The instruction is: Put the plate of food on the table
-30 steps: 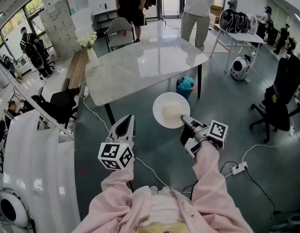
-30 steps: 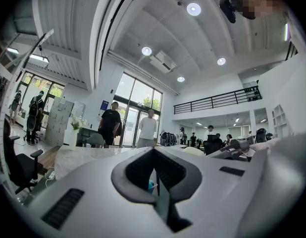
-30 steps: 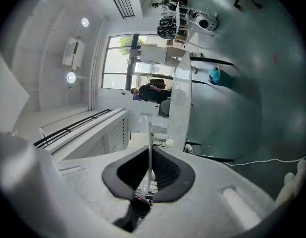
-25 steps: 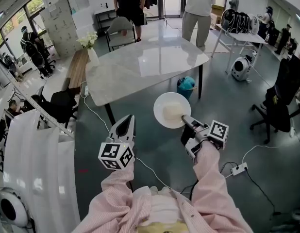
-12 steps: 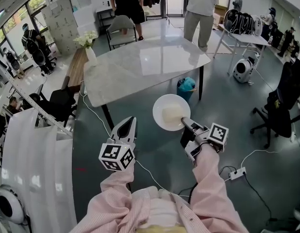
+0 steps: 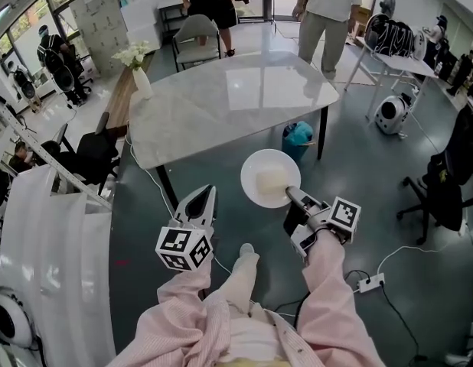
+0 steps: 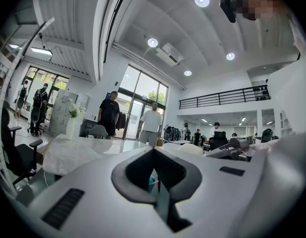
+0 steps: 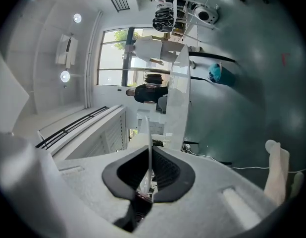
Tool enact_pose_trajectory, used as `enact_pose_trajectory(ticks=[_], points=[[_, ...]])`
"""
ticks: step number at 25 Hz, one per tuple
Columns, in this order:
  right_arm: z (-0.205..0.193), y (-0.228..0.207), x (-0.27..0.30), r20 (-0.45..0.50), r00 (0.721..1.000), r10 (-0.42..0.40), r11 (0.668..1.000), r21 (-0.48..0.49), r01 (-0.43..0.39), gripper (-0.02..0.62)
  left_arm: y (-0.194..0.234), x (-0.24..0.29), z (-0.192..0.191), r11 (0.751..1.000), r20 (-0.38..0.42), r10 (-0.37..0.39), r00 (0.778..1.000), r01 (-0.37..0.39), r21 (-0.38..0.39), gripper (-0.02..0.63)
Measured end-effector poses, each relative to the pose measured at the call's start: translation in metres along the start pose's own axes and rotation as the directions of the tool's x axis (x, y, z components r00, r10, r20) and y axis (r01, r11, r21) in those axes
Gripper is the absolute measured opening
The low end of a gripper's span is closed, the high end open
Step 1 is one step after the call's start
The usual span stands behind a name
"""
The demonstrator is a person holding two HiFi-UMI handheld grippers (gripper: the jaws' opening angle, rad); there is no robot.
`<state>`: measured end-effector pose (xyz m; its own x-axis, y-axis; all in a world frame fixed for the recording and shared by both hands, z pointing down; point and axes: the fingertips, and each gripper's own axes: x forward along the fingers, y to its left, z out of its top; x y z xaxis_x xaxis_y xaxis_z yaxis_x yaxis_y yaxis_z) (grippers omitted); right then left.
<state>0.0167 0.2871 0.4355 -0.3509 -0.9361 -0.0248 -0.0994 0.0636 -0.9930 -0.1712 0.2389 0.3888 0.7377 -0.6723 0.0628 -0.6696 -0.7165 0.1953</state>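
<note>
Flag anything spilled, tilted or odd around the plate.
Nothing stands out. The right gripper is shut on the rim of the plate, which looks level; the food sits on it, nothing spilled. It hangs over the floor, short of the table.

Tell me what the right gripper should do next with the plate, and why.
Probably carry the plate forward toward the table, keeping it level. The right gripper is clamped on the plate's near rim, and the plate with its food hangs over the floor, short of the table's near edge, so it cannot be set down yet.
</note>
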Motion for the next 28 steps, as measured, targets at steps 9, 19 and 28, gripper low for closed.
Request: enact_pose_trajectory(ticks=[9,19,28], points=[[0.078,-0.015,0.089,-0.040,0.999,-0.005,1.000,-0.005,0.005,0.017,0.048,0.112,0.019,1.000,0.018,0.027,0.999,-0.027,-0.015,-0.008],[0.160,-0.033,0.195,-0.088,0.995,-0.040,0.999,0.007,0.041,0.017,0.118,0.233,0.032,0.997,-0.010,0.056,0.998,-0.056,-0.049,-0.008],[0.196,-0.048,0.246,-0.107,0.994,-0.038,0.998,0.038,0.042,0.017,0.144,0.281,0.033,0.995,-0.023,0.075,0.997,-0.076,-0.065,-0.008]])
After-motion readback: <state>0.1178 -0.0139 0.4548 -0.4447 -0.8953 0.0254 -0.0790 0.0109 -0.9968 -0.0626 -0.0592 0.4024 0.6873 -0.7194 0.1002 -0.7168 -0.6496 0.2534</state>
